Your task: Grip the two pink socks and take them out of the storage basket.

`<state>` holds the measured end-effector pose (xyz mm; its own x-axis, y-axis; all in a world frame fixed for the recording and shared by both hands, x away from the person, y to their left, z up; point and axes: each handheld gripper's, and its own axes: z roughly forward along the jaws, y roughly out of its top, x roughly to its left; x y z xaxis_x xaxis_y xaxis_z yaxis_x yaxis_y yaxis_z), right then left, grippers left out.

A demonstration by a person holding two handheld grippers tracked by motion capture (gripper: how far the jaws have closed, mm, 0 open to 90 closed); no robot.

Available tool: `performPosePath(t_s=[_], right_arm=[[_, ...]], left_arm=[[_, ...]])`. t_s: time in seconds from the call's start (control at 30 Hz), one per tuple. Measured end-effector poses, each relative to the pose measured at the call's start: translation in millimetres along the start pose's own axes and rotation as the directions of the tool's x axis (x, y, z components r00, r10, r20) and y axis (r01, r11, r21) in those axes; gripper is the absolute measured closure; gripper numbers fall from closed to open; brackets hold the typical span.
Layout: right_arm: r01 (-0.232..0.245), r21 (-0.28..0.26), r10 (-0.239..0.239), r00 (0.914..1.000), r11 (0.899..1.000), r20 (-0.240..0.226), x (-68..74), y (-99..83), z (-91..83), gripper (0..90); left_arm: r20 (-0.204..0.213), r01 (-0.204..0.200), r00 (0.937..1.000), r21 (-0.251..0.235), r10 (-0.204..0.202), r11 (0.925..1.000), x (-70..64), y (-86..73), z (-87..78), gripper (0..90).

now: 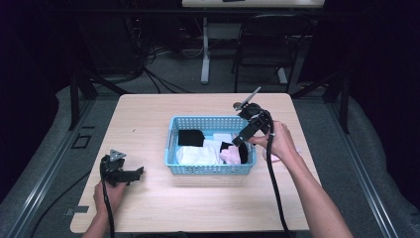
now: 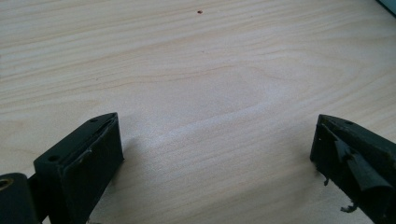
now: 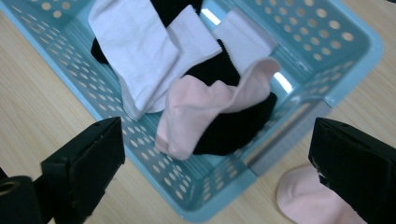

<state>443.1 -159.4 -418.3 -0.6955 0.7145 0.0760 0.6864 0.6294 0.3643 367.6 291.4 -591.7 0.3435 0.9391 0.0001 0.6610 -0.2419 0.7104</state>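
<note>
A light blue perforated basket (image 1: 212,169) (image 3: 322,42) stands mid-table with white socks (image 1: 195,154) (image 3: 135,51), black socks (image 1: 190,137) (image 3: 233,128) and a pink sock (image 1: 230,155) (image 3: 205,109) heaped inside. Another pink sock (image 3: 308,200) lies on the table just outside the basket's right end. My right gripper (image 1: 244,135) (image 3: 215,161) hovers open above the basket's right end, jaws wide and holding nothing. My left gripper (image 1: 133,174) (image 2: 215,158) rests low over bare wood at the front left, open and empty.
The wooden table (image 1: 148,119) has free room left of and in front of the basket. A black chair (image 1: 267,39) and a white desk leg (image 1: 205,49) stand beyond the far edge. Black cables (image 1: 275,188) trail from both grippers toward the person.
</note>
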Motion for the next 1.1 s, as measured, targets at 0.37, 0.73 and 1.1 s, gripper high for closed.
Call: performPosePath(t_s=[0.37,0.73,1.1], right_arm=[[0.053,0.069,-0.052,0.9985,0.996,-0.018,9.8,23.5,39.9,16.9],[0.027,0.152,-0.025,0.9996,0.988,-0.013,-0.8,10.4,70.9,33.0],[0.051,0.206,-0.051,0.9987,0.977,-0.001,2.9,5.8,81.7,53.2]], left_arm=[[0.0,0.0,1.0,-0.002,0.0,1.0,0.0,0.0,0.1,2.2],[0.002,-0.002,1.0,0.001,0.002,1.0,0.2,0.1,0.0,2.2],[0.002,-0.002,1.0,0.001,0.002,1.0,0.2,0.1,0.0,2.2]])
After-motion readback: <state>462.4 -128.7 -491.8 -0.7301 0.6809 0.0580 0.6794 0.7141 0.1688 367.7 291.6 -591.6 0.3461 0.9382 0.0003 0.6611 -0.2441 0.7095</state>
